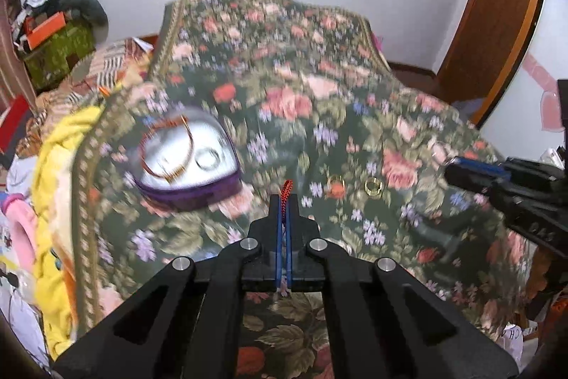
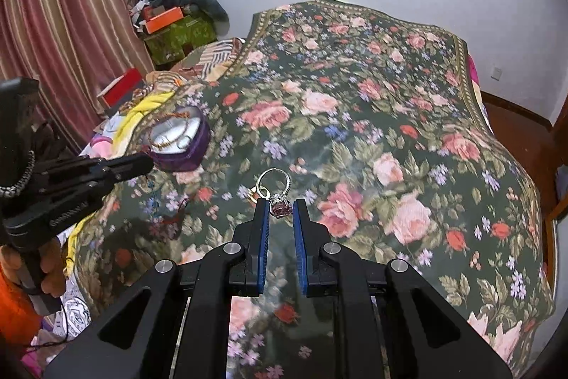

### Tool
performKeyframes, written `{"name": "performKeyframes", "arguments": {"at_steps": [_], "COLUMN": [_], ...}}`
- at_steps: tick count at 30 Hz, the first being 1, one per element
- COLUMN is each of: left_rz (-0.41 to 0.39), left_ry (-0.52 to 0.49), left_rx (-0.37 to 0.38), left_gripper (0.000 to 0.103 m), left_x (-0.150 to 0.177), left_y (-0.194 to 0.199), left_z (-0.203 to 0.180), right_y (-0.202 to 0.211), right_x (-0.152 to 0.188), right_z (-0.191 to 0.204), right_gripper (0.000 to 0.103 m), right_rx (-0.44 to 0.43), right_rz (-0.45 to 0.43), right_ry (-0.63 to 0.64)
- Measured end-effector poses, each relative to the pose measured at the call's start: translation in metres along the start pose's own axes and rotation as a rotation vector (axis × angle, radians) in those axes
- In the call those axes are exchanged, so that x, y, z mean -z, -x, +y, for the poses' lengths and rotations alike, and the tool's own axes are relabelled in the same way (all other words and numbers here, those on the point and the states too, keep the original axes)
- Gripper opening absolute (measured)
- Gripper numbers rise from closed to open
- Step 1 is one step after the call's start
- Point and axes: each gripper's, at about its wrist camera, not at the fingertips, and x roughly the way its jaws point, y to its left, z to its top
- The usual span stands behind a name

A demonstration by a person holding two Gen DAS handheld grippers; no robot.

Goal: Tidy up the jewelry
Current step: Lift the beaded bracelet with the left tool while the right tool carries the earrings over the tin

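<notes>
Both grippers loaded, box next: cord in L, ring in R.

Red cord [image 1: 286, 193] is pinched at the tips of L gripper [image 1: 284, 201], jaws fully together on it, off the floral cover [image 1: 301, 70]. Ring [image 2: 275, 192] w/ pink stone sits clamped betw. R gripper [image 2: 280, 206] pads, jaws narrow, band sticking up at 12 o'clock. Heart-shaped box [image 1: 188, 158], open, silver lining, lies at 10 o'clock from L tips, chains and a ring already in it. Two gold rings [image 1: 373, 185] wait on the cover at 2 o'clock, near. Judged step: carry to box. Next calls for moving L over the lining, then easing the jaws apart low so the cord lands inside; R follows.
</notes>
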Motion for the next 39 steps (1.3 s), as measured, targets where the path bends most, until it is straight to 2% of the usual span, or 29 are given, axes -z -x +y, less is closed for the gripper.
{"name": "performKeyframes", "arguments": {"at_steps": [10, 21, 28, 39], "left_rz": [-0.138, -0.226, -0.277, -0.290], "left_ry": [-0.003, 0.022, 0.019, 0.012], "left_rx": [-0.036, -0.082, -0.094, -0.063], "left_gripper": [0.000, 0.000, 0.000, 0.000], "left_x": [-0.021, -0.039, -0.055, -0.070], "left_y": [0.049, 0.077, 0.084, 0.068], "left_z": [0.015, 0.046, 0.057, 0.064], "right_y": [-0.008, -0.019, -0.035, -0.069], "right_x": [-0.023, -0.051, -0.063, -0.073], "right_z": [0.030, 0.063, 0.076, 0.089], "right_gripper": [0.012, 0.012, 0.012, 0.012], "right_rx": [-0.053, -0.108, -0.123, -0.144], "right_rz": [-0.036, -0.076, -0.073, -0.034], "right_ry": [0.039, 0.079, 0.095, 0.108]}}
